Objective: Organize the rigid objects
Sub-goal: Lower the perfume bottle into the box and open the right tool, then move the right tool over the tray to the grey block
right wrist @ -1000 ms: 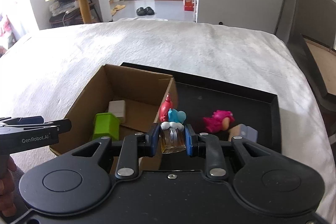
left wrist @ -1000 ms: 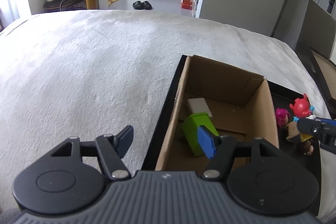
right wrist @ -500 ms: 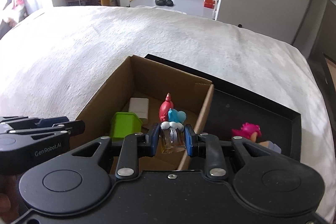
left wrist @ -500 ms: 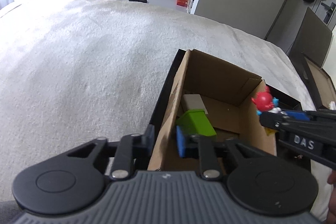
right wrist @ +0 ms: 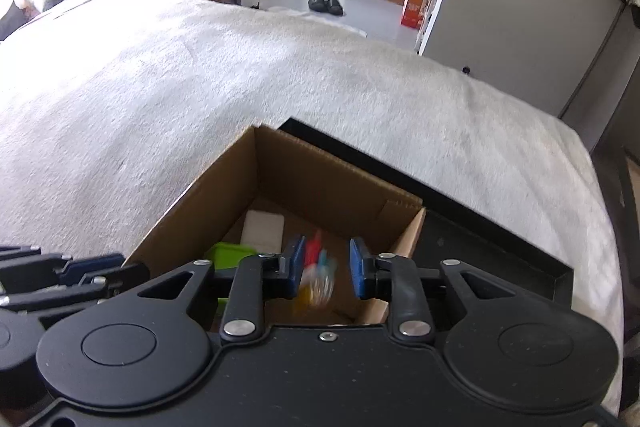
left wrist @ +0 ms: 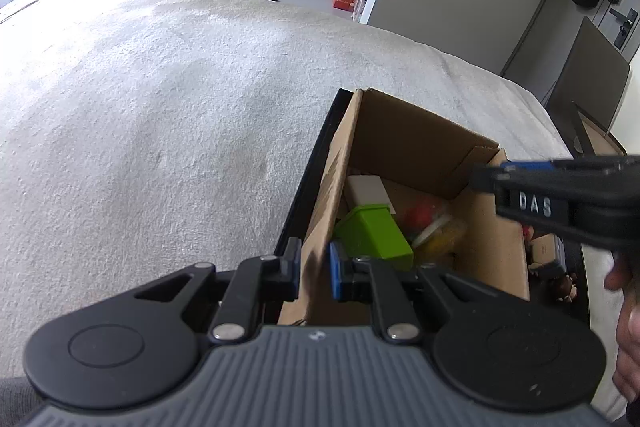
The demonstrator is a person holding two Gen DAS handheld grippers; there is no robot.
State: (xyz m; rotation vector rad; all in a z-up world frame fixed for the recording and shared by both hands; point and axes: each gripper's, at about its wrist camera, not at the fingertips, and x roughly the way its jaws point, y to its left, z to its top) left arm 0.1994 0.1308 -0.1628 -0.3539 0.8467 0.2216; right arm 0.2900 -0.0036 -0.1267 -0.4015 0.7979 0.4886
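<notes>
The white textured bed cover (right wrist: 320, 87) is carrying a flat black tray (right wrist: 500, 247), and the open brown cardboard box (right wrist: 320, 179) is sitting in it. The left tongs (left wrist: 314, 273) are clenching the box's near wall. The right tongs (right wrist: 324, 269) are standing released above the box; a blurred red-and-blue toy figure (right wrist: 318, 275) is lying between their pads without touching them. A green plastic block (left wrist: 376, 235) and a white rectangular block (right wrist: 262, 231) are lying inside the box.

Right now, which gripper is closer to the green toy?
Left. The left gripper pinches the cardboard box wall right beside the green toy; the right gripper hangs open above the box, farther over.
</notes>
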